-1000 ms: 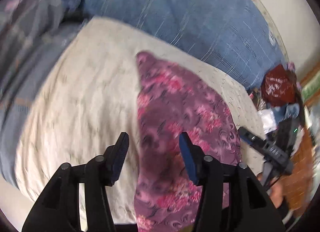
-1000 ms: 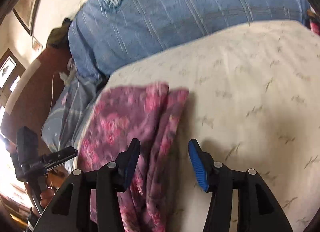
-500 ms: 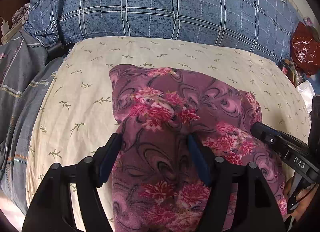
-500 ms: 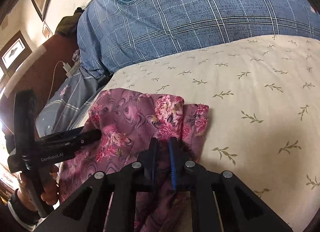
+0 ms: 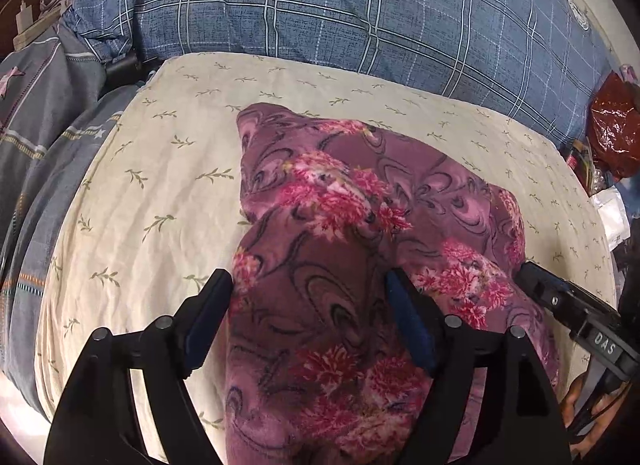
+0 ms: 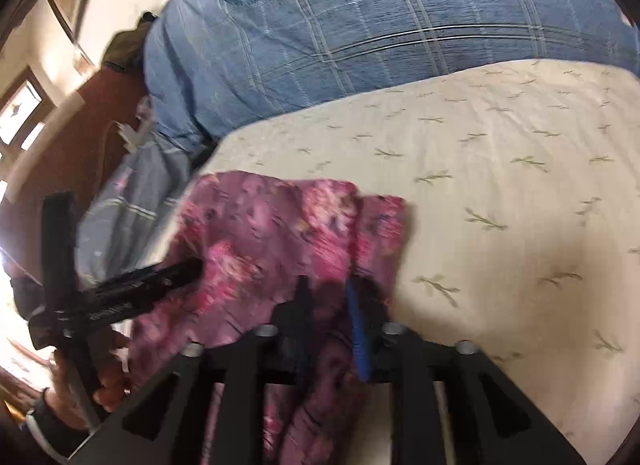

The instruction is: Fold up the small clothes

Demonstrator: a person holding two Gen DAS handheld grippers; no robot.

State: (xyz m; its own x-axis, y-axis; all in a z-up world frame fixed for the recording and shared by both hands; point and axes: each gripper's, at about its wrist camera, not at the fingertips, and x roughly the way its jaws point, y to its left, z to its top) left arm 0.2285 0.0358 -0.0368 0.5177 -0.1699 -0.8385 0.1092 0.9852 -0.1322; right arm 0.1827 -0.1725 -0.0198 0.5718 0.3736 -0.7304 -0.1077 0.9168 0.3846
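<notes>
A purple garment with pink flowers (image 5: 340, 193) lies bunched on a cream leaf-print pillow (image 5: 160, 185). My left gripper (image 5: 306, 285) is down on its near end, jaws wide and still opening. A raised hump of the cloth sits between the fingers, which do not squeeze it. In the right wrist view the same garment (image 6: 272, 225) lies at the pillow's (image 6: 500, 185) left edge. My right gripper (image 6: 326, 289) stands over a fold near the garment's right side, jaws a little apart and opening, with cloth in the gap. Each gripper shows at the edge of the other's view.
A big blue plaid pillow (image 5: 340, 5) bounds the far side. Grey-blue striped bedding (image 5: 36, 125) lies left of the cream pillow. A red crinkled bag (image 5: 616, 133) and clutter sit at the right. A hand (image 6: 108, 385) holds the left gripper's handle.
Both grippers came down onto the garment. The right jaws pinched a fold half a second ago and have since parted a little. The left jaws have spread wider around the hump.
</notes>
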